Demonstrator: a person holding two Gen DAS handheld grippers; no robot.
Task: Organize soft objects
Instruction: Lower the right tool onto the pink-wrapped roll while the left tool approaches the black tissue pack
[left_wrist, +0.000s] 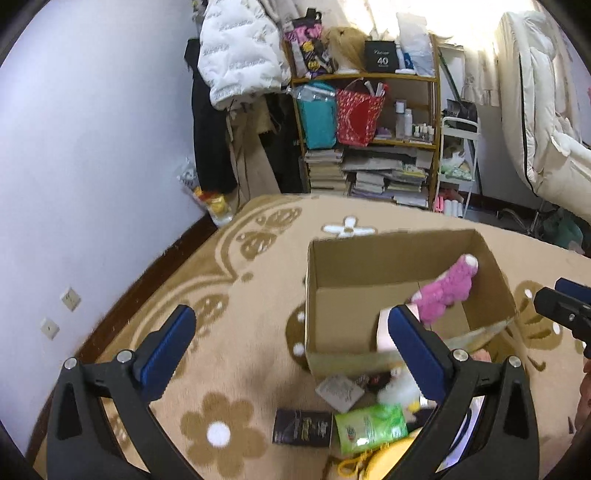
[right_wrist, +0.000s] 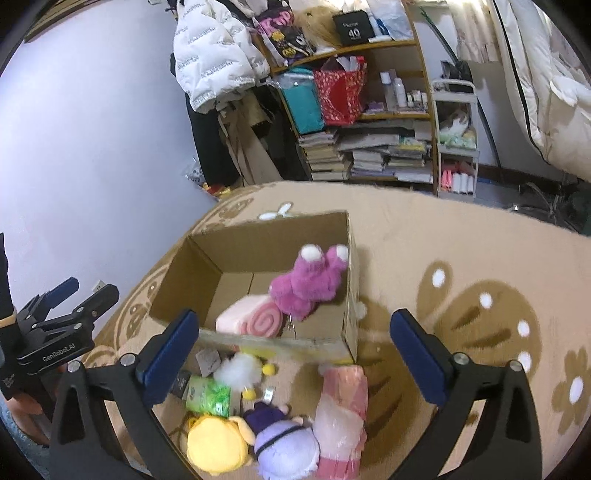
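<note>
The cardboard box (right_wrist: 258, 236) already holds a magenta plush (right_wrist: 308, 284) and a pink roll cushion (right_wrist: 251, 321). The yellow plush (right_wrist: 214, 446), purple plush (right_wrist: 284, 443), white plush (right_wrist: 238, 371) and pink packet (right_wrist: 343, 413) lie on the carpet (right_wrist: 480, 258) just outside the box. Left gripper (left_wrist: 291, 354) and right gripper (right_wrist: 291, 354) both gape wide, empty; roughly a third done.

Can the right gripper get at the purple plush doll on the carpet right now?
Probably yes. The right gripper is open and empty, and the purple plush doll lies uncovered just below it, though the yellow plush and pink package crowd its sides.
</note>
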